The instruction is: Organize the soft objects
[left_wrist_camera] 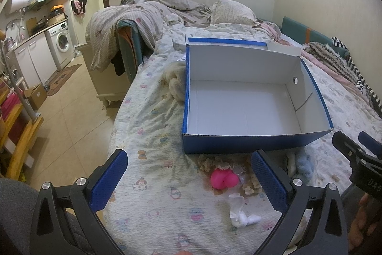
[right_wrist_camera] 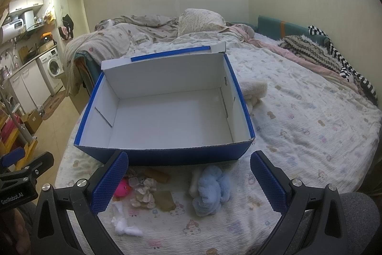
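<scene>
A bedroom opens onto a kitchen corner with a washer, and a wide bed under a cartoon-print sheet fills most of both views. The landmark is an open blue box with a white inside, standing on the sheet with nothing in it. Left of the box in the left wrist view, touching its wall, lies a cream fluffy bundle. Behind the box a rumpled quilt and a pillow lie against the wall, and right of it, well apart, a patterned knit throw lies along the bed's edge. Just in front of the box the soft things sit in a loose row: a pink toy, a beige crocheted piece touching it, a brown flat piece, then a pale blue plush. A white tissue wad lies nearer the camera than the toy. The left gripper hovers in front of the box over the pink toy, its blue pads spread wide and holding nothing. The right gripper hangs over the row likewise, jaws wide apart and empty, the plush between its fingers in view.
</scene>
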The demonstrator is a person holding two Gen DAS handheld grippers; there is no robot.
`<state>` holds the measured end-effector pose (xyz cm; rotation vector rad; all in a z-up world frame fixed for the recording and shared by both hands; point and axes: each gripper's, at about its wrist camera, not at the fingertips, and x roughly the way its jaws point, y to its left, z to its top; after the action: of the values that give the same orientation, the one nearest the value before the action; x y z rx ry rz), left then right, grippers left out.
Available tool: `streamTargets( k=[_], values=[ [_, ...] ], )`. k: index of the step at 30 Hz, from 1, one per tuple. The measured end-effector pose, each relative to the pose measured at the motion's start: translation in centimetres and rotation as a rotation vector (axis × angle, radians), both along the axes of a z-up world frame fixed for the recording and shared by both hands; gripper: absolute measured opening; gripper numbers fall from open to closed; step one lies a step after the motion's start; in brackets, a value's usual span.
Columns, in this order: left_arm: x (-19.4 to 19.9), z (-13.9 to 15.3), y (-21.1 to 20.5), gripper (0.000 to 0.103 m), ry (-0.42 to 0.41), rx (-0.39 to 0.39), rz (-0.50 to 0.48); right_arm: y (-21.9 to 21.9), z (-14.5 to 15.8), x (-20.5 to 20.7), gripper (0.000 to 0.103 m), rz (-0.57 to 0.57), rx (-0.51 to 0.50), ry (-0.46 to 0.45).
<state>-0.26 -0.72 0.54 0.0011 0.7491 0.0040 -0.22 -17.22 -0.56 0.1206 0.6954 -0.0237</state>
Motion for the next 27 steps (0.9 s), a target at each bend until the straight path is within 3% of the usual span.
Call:
streamTargets(
  k=[27],
  values=[
    [-0.19, -0.24, -0.54, 0.103, 0.004, -0.001, 0.001, -0.5, -0.12, 0.2, 0.103, 0.003, -0.004, 0.002]
  ],
)
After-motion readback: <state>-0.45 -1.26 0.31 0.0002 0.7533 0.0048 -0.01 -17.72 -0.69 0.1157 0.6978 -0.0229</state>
